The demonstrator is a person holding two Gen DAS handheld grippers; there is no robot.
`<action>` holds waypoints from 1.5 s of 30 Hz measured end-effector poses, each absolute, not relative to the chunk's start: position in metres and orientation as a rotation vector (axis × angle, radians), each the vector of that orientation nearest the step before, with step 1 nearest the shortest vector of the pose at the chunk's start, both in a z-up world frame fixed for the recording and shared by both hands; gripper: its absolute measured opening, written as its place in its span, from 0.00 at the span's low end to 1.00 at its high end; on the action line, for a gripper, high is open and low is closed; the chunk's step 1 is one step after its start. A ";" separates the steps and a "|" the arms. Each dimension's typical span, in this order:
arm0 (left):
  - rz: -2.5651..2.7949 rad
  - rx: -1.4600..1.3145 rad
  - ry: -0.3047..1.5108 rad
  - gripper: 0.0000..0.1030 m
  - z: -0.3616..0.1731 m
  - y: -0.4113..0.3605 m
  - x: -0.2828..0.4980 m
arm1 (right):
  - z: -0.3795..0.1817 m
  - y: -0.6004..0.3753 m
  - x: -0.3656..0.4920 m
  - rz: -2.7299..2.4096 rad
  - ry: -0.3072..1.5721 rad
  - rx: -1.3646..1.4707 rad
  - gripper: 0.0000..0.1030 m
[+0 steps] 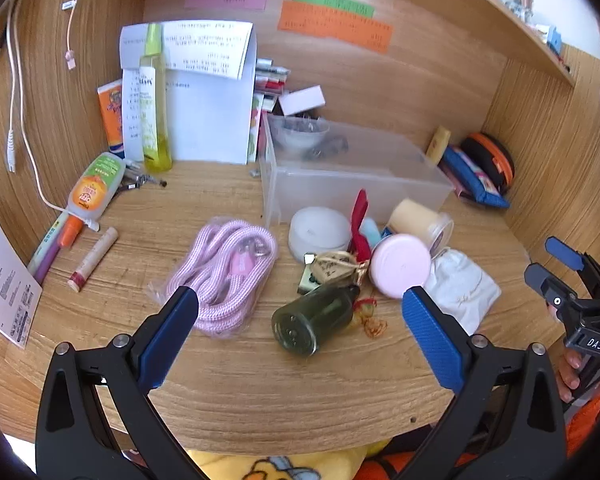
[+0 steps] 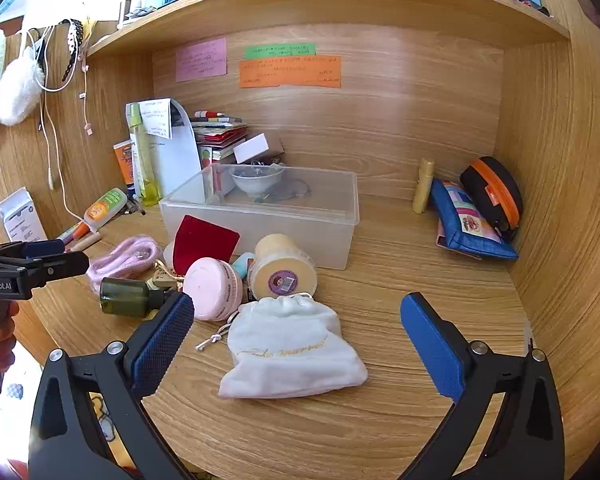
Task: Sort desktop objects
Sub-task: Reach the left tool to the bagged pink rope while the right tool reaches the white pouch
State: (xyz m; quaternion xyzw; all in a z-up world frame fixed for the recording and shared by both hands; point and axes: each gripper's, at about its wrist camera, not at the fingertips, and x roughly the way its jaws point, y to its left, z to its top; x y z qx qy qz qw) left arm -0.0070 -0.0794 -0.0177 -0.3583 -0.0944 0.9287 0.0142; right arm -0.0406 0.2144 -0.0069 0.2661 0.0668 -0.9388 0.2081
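A clear plastic box (image 1: pixel 352 184) stands mid-desk with a pile before it: a dark green bottle (image 1: pixel 314 318) on its side, a pink round jar (image 1: pixel 400 265), a yellow jar (image 1: pixel 418 220), a white candle (image 1: pixel 319 232), a white drawstring pouch (image 1: pixel 462 286) and a bagged pink cord (image 1: pixel 224 272). My left gripper (image 1: pixel 300 300) is open, hovering near the bottle. My right gripper (image 2: pixel 296 312) is open above the pouch (image 2: pixel 290 348); the box (image 2: pixel 268 212), pink jar (image 2: pixel 214 288) and bottle (image 2: pixel 130 296) lie beyond. Each gripper shows at the other view's edge.
At the left are a sanitizer bottle (image 1: pixel 96 188), pens (image 1: pixel 58 240), a lip tube (image 1: pixel 94 258), a tall yellow bottle (image 1: pixel 154 100) and papers (image 1: pixel 208 92). A blue pouch (image 2: pixel 468 220) and black-orange case (image 2: pixel 494 194) lie at the right wall. A shelf (image 2: pixel 300 0) runs overhead.
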 end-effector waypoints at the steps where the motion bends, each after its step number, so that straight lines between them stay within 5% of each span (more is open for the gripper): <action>1: 2.898 -1.121 -0.287 1.00 -0.017 -0.084 -0.008 | -0.008 0.214 -0.041 -2.609 0.192 0.742 1.00; 20: 2.852 -1.428 -0.230 1.00 -0.061 -0.099 -0.057 | -0.050 0.219 -0.087 -2.513 0.107 0.977 1.00; 36: 2.728 -1.539 -0.152 1.00 -0.088 -0.113 -0.100 | -0.077 0.177 -0.111 -2.452 0.359 1.144 1.00; 45: 2.725 -1.552 -0.113 1.00 -0.097 -0.106 -0.115 | -0.092 0.180 -0.131 -2.289 0.281 1.297 1.00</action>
